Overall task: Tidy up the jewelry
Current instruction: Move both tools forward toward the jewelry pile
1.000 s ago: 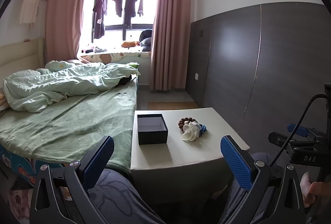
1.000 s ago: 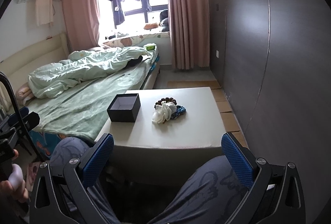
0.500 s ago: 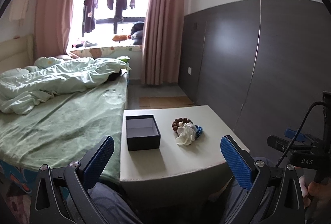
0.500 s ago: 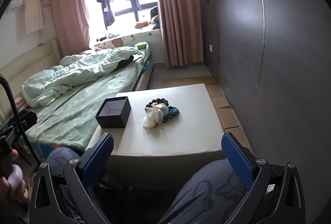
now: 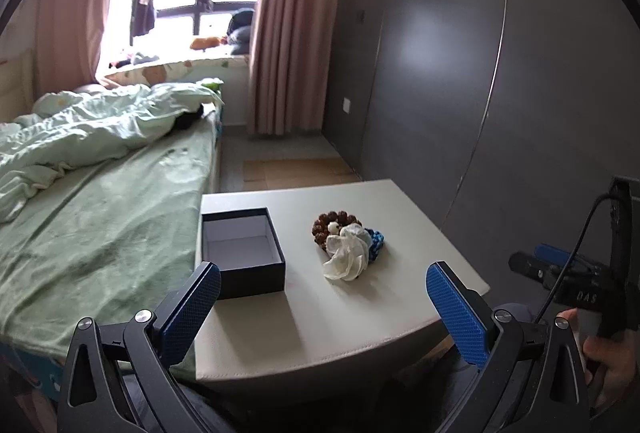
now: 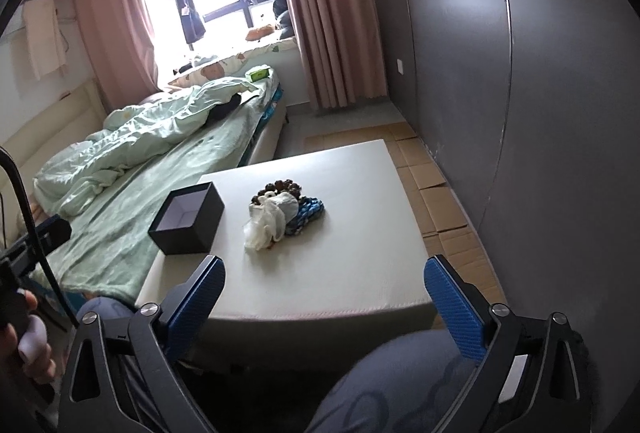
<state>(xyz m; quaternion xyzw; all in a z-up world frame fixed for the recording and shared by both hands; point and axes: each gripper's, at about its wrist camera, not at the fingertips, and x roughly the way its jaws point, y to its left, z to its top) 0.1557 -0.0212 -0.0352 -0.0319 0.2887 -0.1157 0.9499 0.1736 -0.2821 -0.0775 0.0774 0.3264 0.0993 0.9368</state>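
Note:
An open dark box with a pale lining stands on the left part of a white low table. Right of it lies a small heap: a brown bead bracelet, a white shell-like piece and a blue beaded piece. The box and the heap also show in the right wrist view. My left gripper is open and empty, above the table's near edge. My right gripper is open and empty, short of the table's near edge.
A bed with green bedding borders the table's left side. A dark wall panel stands to the right. Cardboard sheets cover the floor by the wall. The person's legs are below the near edge.
Both grippers have moved forward toward the table, so the box and the heap look larger and closer. Both stay open. Nothing on the table has moved.

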